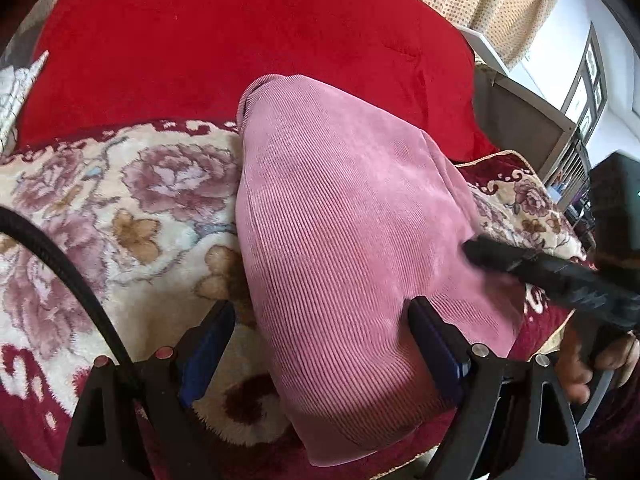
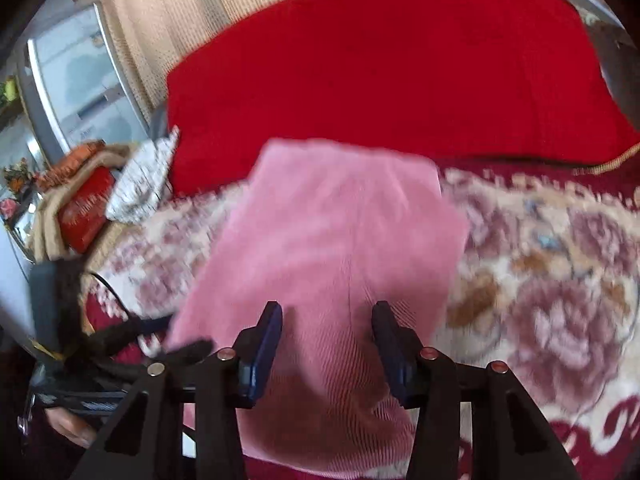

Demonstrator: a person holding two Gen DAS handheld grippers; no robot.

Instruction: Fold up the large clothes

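A pink ribbed garment [image 1: 344, 216] lies folded into a long narrow shape on a floral blanket [image 1: 120, 208]; its ribbed cuff or collar end points away. It also shows in the right wrist view [image 2: 336, 232], blurred. My left gripper [image 1: 320, 320] is open, its jaws standing either side of the garment's near left part, holding nothing. My right gripper [image 2: 326, 320] is open just above the garment's near end, empty. In the left wrist view the right gripper's black finger [image 1: 520, 260] reaches over the garment's right edge.
A red blanket [image 1: 240, 48] lies bunched beyond the garment. A black cable [image 1: 60, 256] arcs at the left. A white patterned cloth [image 2: 140, 176] and a red box [image 2: 84, 212] sit at the bed's side. Curtains [image 2: 168, 20] and a window are behind.
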